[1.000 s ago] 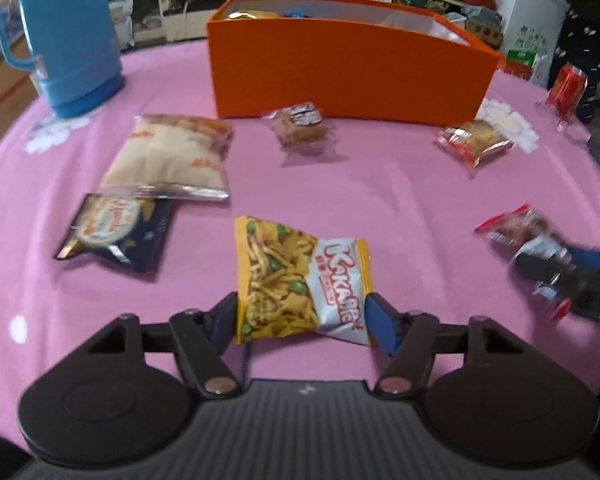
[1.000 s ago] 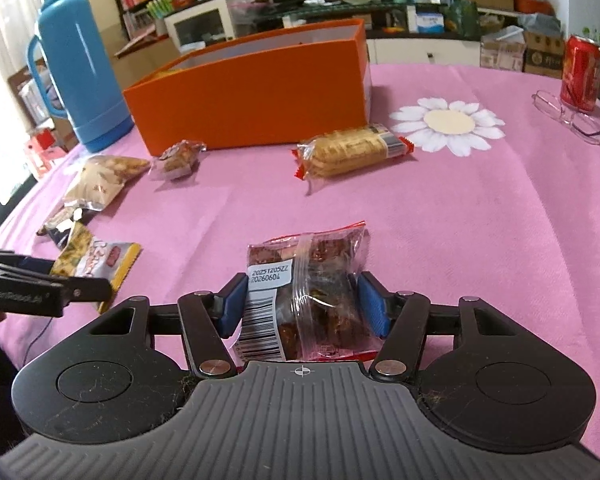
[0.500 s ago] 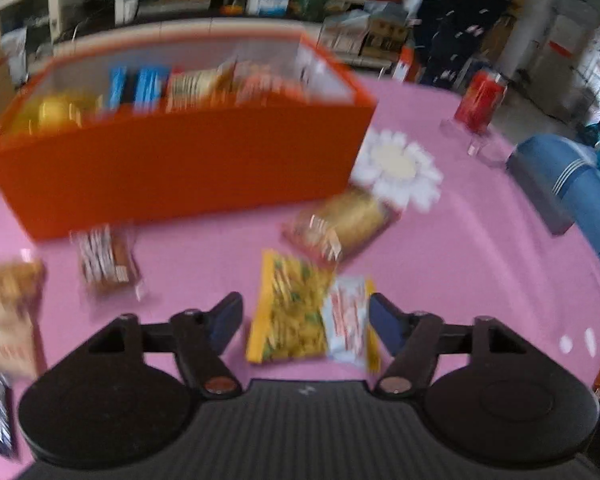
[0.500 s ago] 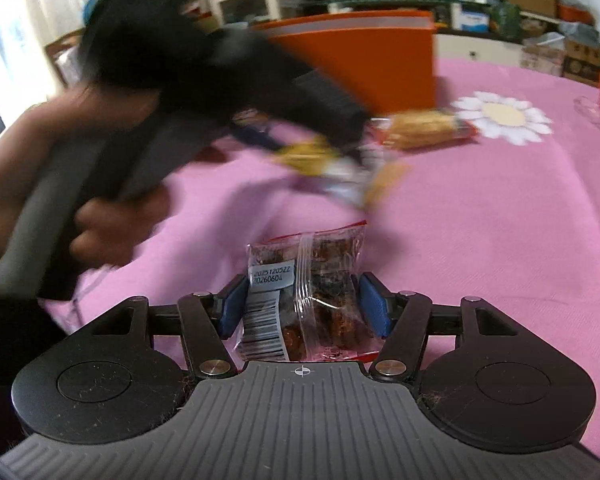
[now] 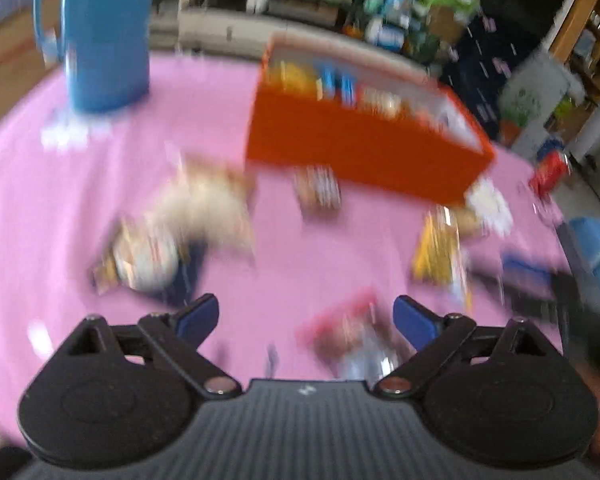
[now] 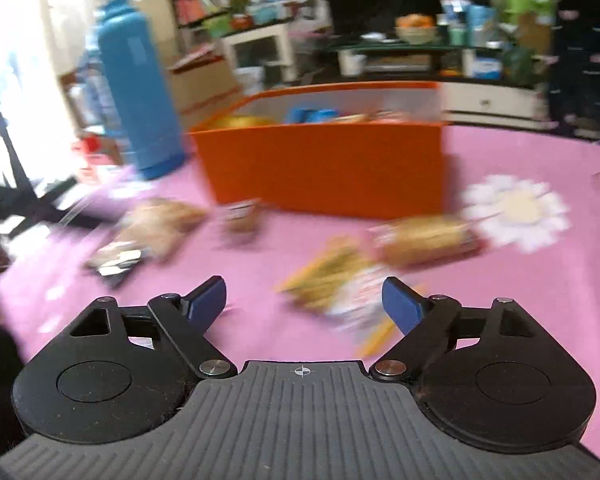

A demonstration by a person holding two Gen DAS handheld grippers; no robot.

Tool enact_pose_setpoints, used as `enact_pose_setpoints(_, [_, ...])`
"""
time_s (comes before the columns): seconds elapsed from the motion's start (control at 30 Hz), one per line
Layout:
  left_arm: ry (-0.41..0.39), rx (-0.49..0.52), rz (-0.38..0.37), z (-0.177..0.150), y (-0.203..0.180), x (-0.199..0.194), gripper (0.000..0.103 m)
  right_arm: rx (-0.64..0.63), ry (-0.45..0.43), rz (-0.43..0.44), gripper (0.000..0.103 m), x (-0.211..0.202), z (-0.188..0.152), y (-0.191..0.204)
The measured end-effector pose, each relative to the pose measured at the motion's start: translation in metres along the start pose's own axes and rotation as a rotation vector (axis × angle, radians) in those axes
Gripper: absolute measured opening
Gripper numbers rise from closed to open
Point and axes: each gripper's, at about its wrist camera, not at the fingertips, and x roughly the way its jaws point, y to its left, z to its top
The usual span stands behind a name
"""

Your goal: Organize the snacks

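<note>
Both views are motion-blurred. My left gripper [image 5: 306, 318] is open and its jaws are still opening. A clear zip bag of brown snacks with a red edge [image 5: 352, 328] lies on the pink cloth between its fingers, untouched by the pads. My right gripper [image 6: 304, 302] is also open and widening. The yellow and white snack pack [image 6: 340, 276] lies flat just beyond its fingertips, and the left wrist view shows that yellow pack [image 5: 440, 252] at the right. The orange box [image 6: 324, 168] stands behind with several snacks inside.
On the cloth lie a biscuit pack [image 6: 428, 236], a small wrapped cake [image 6: 240, 216], a beige pack [image 5: 204, 204] and a dark blue pack [image 5: 148, 260]. A blue thermos [image 5: 104, 32] stands at the back left and a red can [image 5: 548, 164] at the right.
The left gripper carried the yellow pack to the right and let it go. The right gripper let go of the zip bag. Both jaws stand wider and both views have swung.
</note>
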Motion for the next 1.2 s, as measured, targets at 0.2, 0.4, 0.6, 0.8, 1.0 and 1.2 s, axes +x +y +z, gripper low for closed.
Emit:
enact_pose_setpoints(0.2, [0.065,0.034,-0.065,-0.038,-0.025,0.009,0.094,-0.007,0.126,0.144,0.079,0.056,0.020,-0.024])
enact_pose_setpoints(0.4, [0.033,0.072,-0.029,-0.024,-0.036,0.019,0.095,0.041,0.167,0.139,0.084,0.038,-0.008,-0.013])
enact_pose_setpoints(0.6, [0.033,0.040,0.004,-0.021,-0.051,0.042,0.095,0.039,0.100,0.039,0.085,0.023,-0.009,-0.006])
enact_pose_setpoints(0.8, [0.027,0.174,0.137,-0.036,-0.059,0.049,0.075,-0.010,0.145,0.013,0.076,0.060,0.010,0.010])
enact_pose_setpoints(1.0, [0.015,0.185,0.139,-0.026,-0.035,0.044,0.057,-0.092,0.139,-0.055,0.043,0.051,-0.012,0.012])
enact_pose_setpoints(1.2, [0.023,0.166,0.112,-0.035,-0.022,0.030,0.057,-0.017,0.128,-0.072,0.037,0.017,-0.030,0.003])
